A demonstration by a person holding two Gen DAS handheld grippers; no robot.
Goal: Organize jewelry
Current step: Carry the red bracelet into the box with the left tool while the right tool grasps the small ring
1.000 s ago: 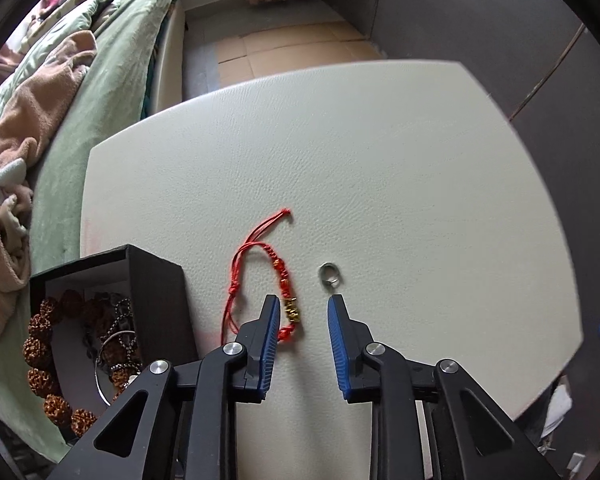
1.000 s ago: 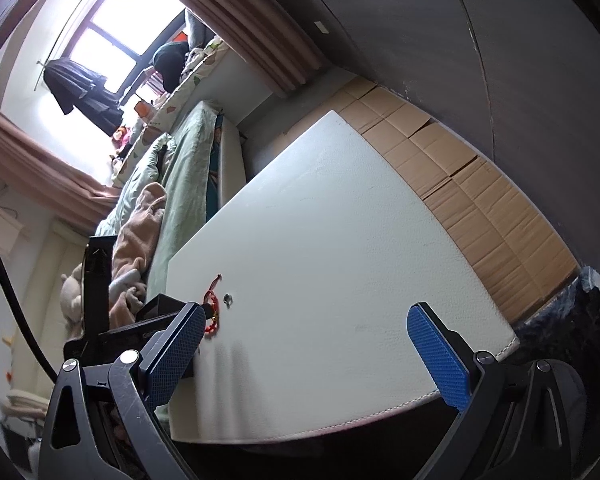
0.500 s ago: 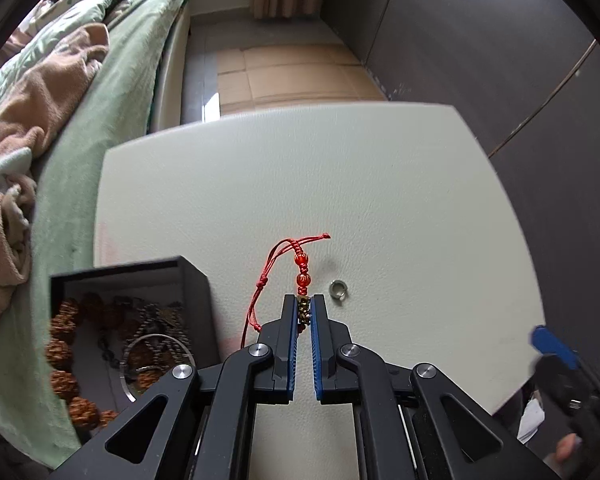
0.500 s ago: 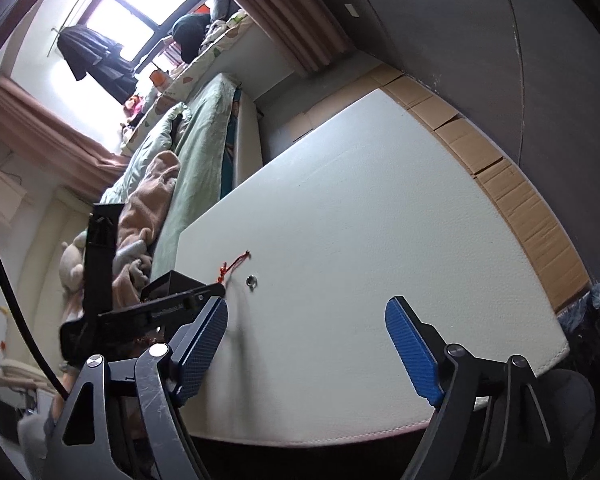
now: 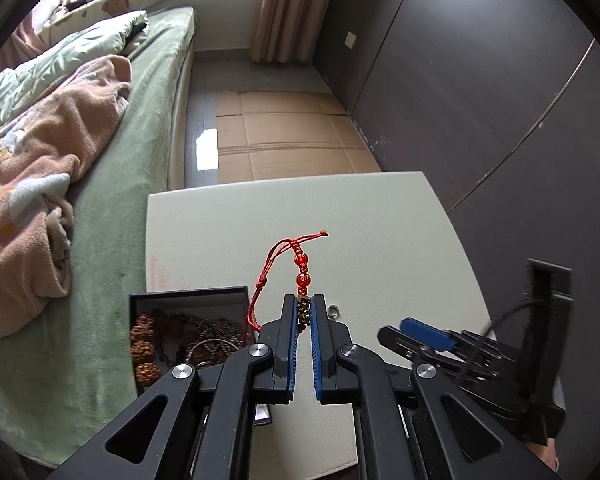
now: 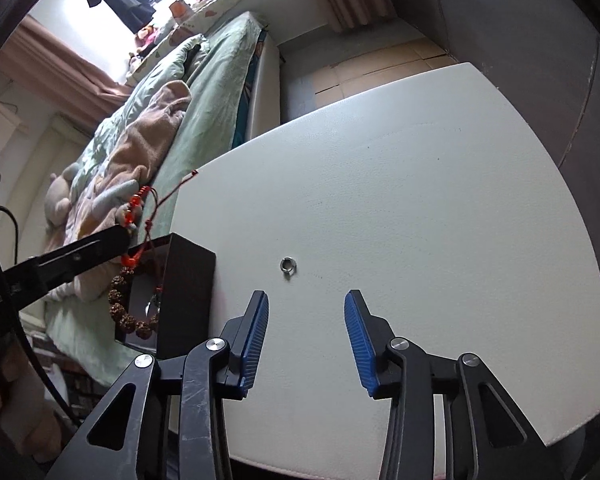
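Observation:
My left gripper (image 5: 303,307) is shut on the gold bead of a red cord bracelet (image 5: 296,268), held in the air above the white table (image 5: 380,220). The bracelet (image 6: 138,216) also shows in the right wrist view, hanging over the black jewelry box (image 6: 188,280). The box (image 5: 188,296) holds a brown bead bracelet (image 5: 142,346) and silver chains. A small silver ring (image 6: 288,266) lies on the table (image 6: 420,200), just ahead of my open, empty right gripper (image 6: 305,306). The ring (image 5: 333,311) also shows in the left wrist view.
A bed with a green quilt (image 5: 100,160) and pink blanket (image 5: 40,152) runs along the table's left side. Dark wall panels (image 5: 480,80) stand at the right. The right gripper (image 5: 428,338) shows at lower right of the left wrist view.
My left gripper shut on the red bracelet and lifted it off the table toward the box. My right gripper moved in toward the ring.

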